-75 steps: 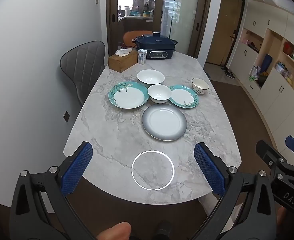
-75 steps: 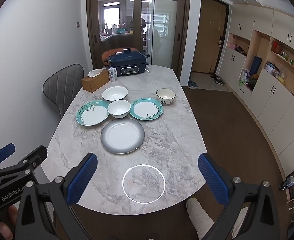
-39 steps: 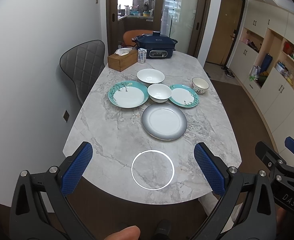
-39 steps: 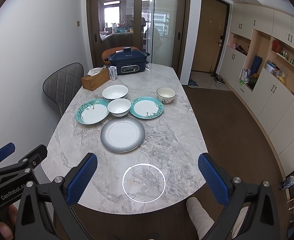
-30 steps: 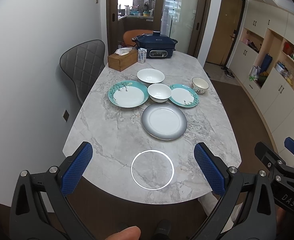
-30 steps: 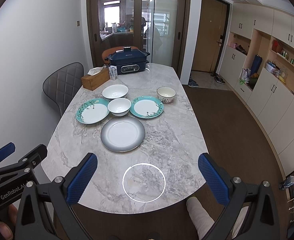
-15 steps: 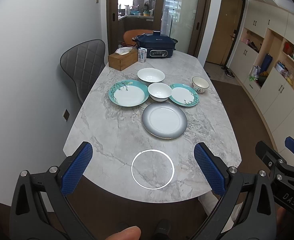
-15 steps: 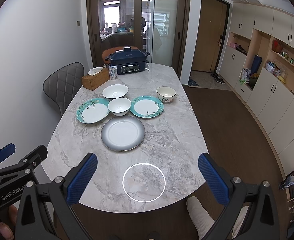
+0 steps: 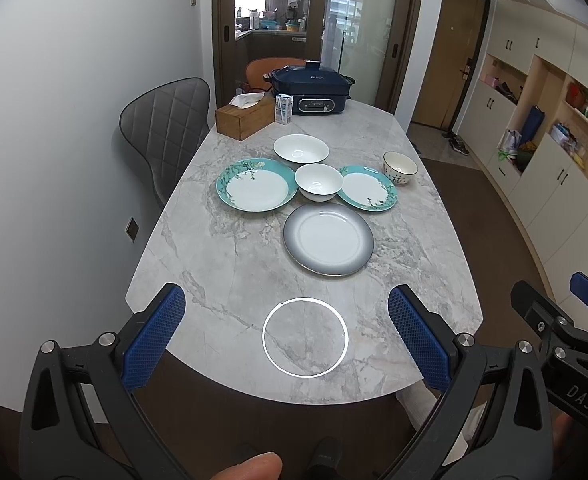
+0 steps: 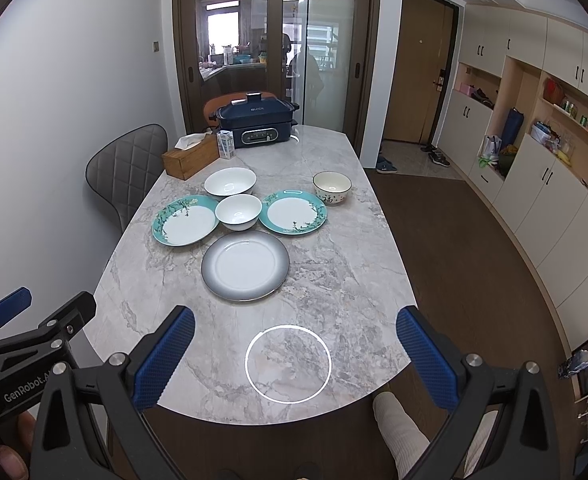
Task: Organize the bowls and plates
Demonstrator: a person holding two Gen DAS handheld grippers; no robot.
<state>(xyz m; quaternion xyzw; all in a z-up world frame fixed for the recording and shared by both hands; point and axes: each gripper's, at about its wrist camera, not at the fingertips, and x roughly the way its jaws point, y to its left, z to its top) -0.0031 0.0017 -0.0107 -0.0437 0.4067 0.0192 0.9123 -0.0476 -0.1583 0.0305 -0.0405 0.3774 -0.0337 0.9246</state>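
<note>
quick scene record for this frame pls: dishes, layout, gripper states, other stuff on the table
plates: grey-rimmed plate nearest; large teal plate, small teal plate behind it
bowls: white bowl between the teal plates; wide white bowl behind; patterned bowl far right
stacking: none, all apart
left gripper: jaws open, empty
right gripper: jaws open, empty
other: tissue box, carton, electric cooker

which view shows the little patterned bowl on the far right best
The right wrist view: the patterned bowl sits nearer the middle, with its side markings visible. In the left wrist view the bowl looks smaller, its markings less clear.
</note>
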